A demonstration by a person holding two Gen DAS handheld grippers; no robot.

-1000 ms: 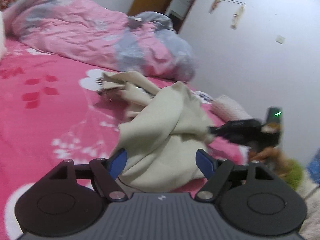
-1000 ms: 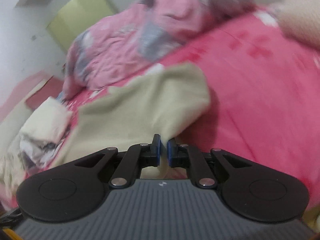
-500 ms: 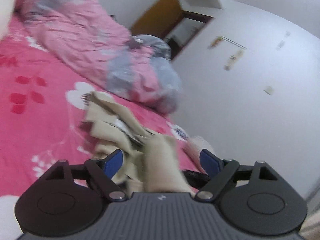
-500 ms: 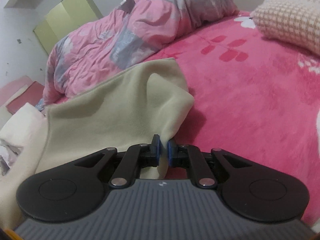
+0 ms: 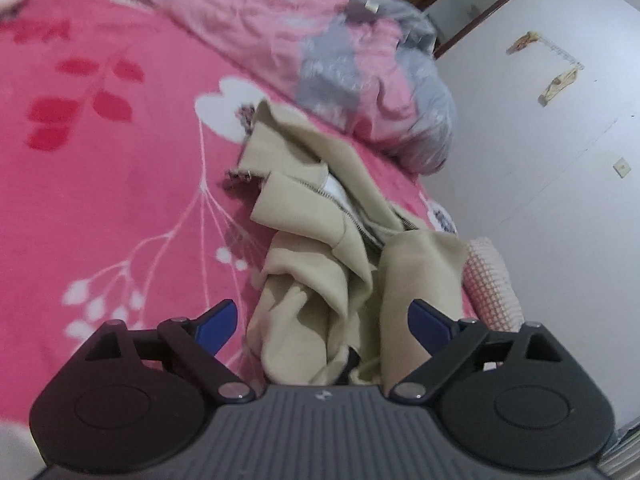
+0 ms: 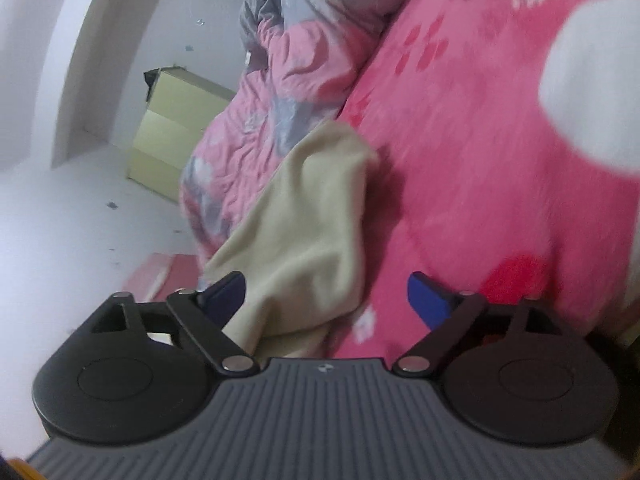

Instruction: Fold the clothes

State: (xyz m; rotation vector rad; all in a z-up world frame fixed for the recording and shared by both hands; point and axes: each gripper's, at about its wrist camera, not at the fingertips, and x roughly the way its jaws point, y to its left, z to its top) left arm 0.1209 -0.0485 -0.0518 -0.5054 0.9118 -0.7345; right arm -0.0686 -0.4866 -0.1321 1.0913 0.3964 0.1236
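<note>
Both grippers' jaws have just been opening, right gripper [image 6: 326, 300] letting go the beige zip jacket [image 5: 320, 264], left gripper [image 5: 322, 322] gaping wide, cloth lying crumpled between both.

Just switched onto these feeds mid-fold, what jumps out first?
A crumpled beige zip-up garment lies unfolded on the bright pink flowered bedspread, its zipper exposed, right in front of the left gripper. The right gripper has just been opening: its jaws stand wide with a flap of the garment loose between them. A heaped pink and grey quilt lies along the bed's far side.
</note>
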